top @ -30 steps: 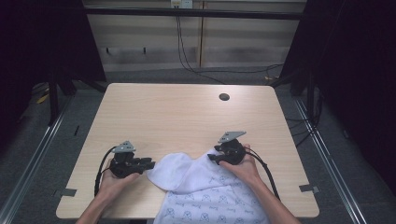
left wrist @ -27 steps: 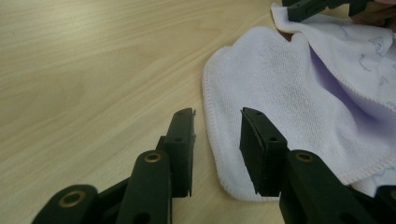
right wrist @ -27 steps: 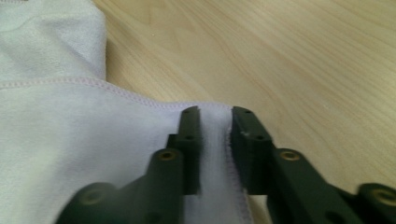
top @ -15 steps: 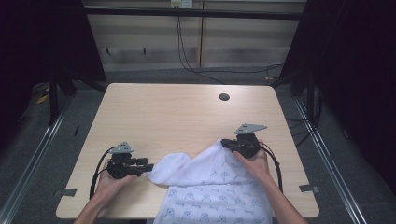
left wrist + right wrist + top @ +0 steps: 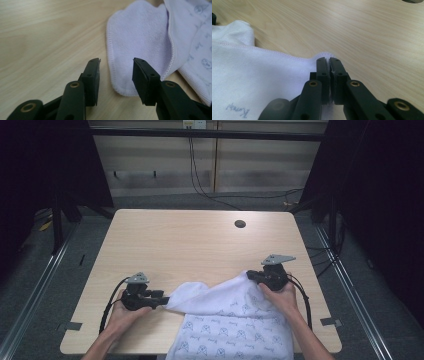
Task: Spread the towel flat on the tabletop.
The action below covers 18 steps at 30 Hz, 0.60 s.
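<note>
Pale wooden table [image 5: 200, 245], right hand-held gripper [image 5: 329, 65] clamped on white towel [image 5: 235, 320] corner, left hand-held gripper [image 5: 115, 70] apart beside towel's folded corner

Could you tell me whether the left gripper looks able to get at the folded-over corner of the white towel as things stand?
Probably yes. The left gripper has its jaws apart, and the folded corner of the white towel lies just ahead of them on the table with nothing between. The right gripper pinches the far corner, well aside.

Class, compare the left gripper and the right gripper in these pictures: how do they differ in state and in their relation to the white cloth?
The left gripper has its jaws apart; the right gripper has its jaws pressed together. The left grips nothing, the cloth corner lying just beyond its jaws; the right pinches the cloth's edge. Both are black, hand-held, low over the table.
</note>
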### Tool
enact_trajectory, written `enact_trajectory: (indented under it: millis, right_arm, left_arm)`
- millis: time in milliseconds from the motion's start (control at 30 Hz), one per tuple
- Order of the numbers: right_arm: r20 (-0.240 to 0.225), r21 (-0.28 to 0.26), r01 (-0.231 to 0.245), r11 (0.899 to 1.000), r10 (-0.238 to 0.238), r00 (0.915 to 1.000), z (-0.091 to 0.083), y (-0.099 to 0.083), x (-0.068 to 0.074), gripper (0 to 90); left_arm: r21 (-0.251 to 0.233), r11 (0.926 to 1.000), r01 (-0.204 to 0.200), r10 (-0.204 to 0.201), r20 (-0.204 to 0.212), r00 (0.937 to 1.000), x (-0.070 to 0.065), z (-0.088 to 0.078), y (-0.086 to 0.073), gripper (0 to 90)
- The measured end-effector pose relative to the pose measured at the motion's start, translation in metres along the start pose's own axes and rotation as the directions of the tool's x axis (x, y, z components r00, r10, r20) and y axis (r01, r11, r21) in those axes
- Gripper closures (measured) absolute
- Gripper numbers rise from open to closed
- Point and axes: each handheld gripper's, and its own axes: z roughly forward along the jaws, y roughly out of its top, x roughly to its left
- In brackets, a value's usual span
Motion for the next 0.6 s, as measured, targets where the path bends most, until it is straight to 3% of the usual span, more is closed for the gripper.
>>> enact_trajectory:
  millis: [100, 133, 167, 233, 333, 433, 500, 600]
  right_arm:
    - [-0.003, 0.000, -0.001, 1.000, 0.001, 1.0000, 0.000, 0.000, -0.001, 87.0]
    - [-0.003, 0.000, -0.009, 1.000, 0.009, 1.0000, -0.001, 0.000, -0.001, 87.0]
    - [-0.002, -0.001, -0.007, 1.000, 0.007, 1.0000, -0.002, -0.001, -0.002, 87.1]
    - [-0.005, -0.009, -0.013, 1.000, 0.013, 0.9999, -0.006, -0.001, -0.002, 87.1]
    - [-0.011, -0.044, -0.022, 0.999, 0.021, 0.9997, -0.017, -0.001, -0.001, 87.2]
    - [-0.010, -0.091, -0.023, 0.996, 0.022, 0.9997, -0.033, 0.002, -0.002, 87.2]
    - [-0.010, -0.130, -0.023, 0.991, 0.022, 0.9997, -0.044, 0.007, -0.003, 87.2]
    - [-0.002, -0.188, -0.026, 0.982, 0.026, 0.9997, -0.059, 0.018, -0.006, 87.3]
  left_arm:
    - [0.031, 0.9958, -0.086, 0.088, -0.045, 0.9951, -0.011, 0.002, 0.000, 75.7]
    - [0.035, 0.9951, -0.092, 0.094, -0.045, 0.9946, -0.011, 0.002, 0.001, 82.9]
    - [0.032, 0.9970, -0.071, 0.072, -0.033, 0.9969, -0.011, 0.002, 0.000, 88.2]
    - [0.032, 0.9989, -0.035, 0.036, -0.022, 0.9991, -0.010, 0.001, 0.001, 88.8]
    - [-0.062, 0.9980, 0.011, -0.009, 0.030, 0.9995, -0.009, -0.013, 0.003, 89.0]
    - [-0.176, 0.9839, 0.034, -0.026, 0.047, 0.9985, -0.008, -0.035, 0.011, 89.0]
    - [-0.241, 0.9693, 0.051, -0.038, 0.056, 0.9977, -0.007, -0.049, 0.019, 89.1]
    - [-0.338, 0.9380, 0.075, -0.057, 0.063, 0.9964, -0.004, -0.069, 0.033, 89.0]
